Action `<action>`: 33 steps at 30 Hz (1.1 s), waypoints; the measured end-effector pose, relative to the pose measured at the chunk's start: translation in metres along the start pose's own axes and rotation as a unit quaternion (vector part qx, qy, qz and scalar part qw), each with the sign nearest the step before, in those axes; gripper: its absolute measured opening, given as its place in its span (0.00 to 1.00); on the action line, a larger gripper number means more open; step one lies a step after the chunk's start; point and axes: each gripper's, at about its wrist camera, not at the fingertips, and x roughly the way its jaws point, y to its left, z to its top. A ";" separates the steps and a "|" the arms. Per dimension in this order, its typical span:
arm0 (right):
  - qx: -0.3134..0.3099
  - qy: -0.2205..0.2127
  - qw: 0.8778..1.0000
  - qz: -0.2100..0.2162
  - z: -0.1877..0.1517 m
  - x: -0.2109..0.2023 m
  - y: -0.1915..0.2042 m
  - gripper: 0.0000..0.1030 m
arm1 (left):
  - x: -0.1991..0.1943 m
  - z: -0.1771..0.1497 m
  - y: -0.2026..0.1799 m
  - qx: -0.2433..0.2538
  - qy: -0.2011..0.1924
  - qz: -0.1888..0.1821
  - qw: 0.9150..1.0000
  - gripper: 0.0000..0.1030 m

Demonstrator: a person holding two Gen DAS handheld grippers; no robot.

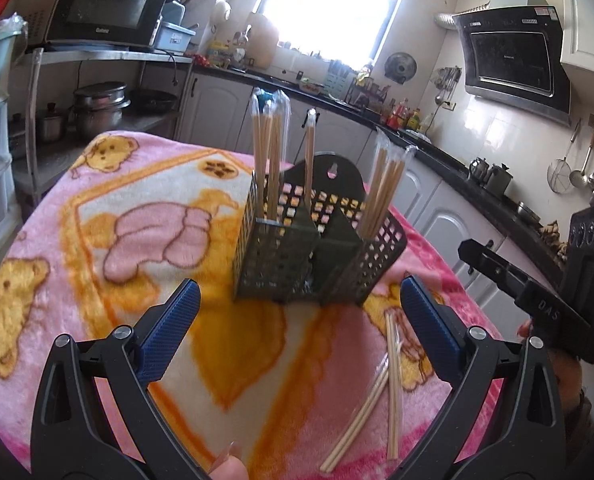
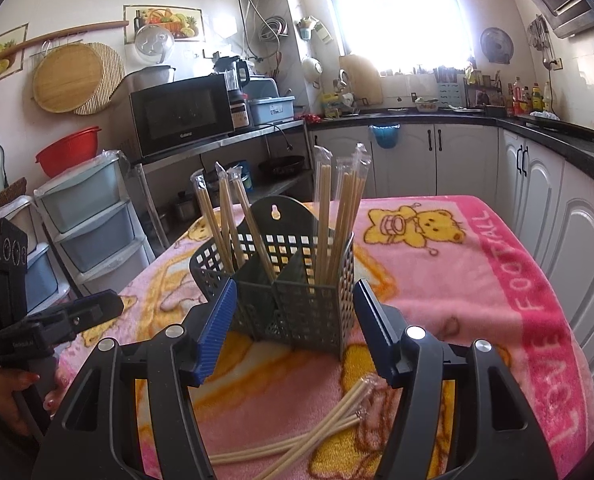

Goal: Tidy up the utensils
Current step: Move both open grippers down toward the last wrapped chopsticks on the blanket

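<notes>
Both hand-held grippers — left (image 1: 300, 302), right (image 2: 293, 300) — gape empty above loose chopsticks (image 2: 297, 436), near the utensil holder (image 2: 293, 300).

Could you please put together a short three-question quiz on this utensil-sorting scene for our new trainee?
1. True or false: every wrapped chopstick pair already stands in the holder.
2. What is between the fingers of the right gripper?
A. a chopstick pair
B. nothing
C. a spoon
3. What covers the table?

Key:
1. False: loose chopsticks lie on the blanket in front of the holder.
2. B: both it and the left gripper are open and empty.
3. A pink blanket with cartoon bears.
</notes>
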 end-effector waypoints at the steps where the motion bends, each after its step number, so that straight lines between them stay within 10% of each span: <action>1: 0.000 0.001 1.000 0.000 -0.001 0.000 -0.001 0.57 | 0.001 -0.003 0.000 -0.001 0.004 -0.002 1.000 0.90; 33: 0.043 0.159 0.986 -0.034 -0.062 0.070 -0.048 0.57 | 0.010 -0.126 -0.013 0.011 0.153 -0.045 0.987 0.62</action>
